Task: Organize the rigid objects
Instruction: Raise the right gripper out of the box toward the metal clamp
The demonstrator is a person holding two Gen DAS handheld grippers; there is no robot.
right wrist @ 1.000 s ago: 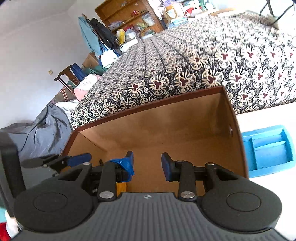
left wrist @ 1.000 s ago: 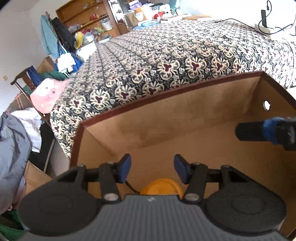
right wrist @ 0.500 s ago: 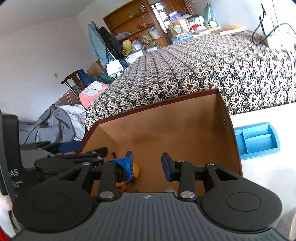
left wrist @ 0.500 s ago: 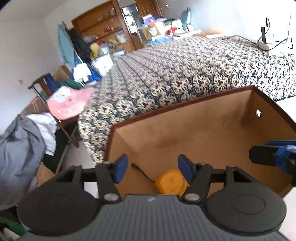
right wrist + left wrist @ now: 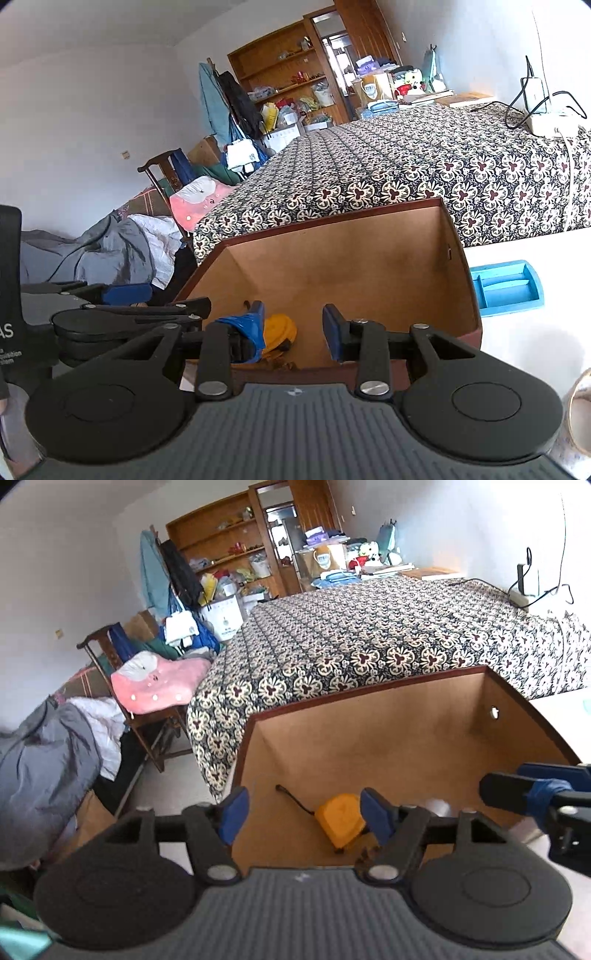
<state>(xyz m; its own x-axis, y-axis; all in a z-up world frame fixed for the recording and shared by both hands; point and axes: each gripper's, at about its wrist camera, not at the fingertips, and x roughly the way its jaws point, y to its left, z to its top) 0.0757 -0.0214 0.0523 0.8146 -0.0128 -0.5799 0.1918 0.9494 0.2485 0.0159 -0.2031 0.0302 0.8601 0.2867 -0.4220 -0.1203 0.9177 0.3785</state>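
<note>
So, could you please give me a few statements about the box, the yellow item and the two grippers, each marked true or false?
1. The yellow tape measure lies inside the brown box. True.
2. The left gripper is shut on the tape measure. False: its jaws are apart and hold nothing.
3. A blue tray sits on the white surface to the right of the box. True.
4. The right gripper holds a mug. False: its jaws are open and empty.
5. The bed behind the box has a plain white cover. False: the cover is dark with a pale floral pattern.
</note>
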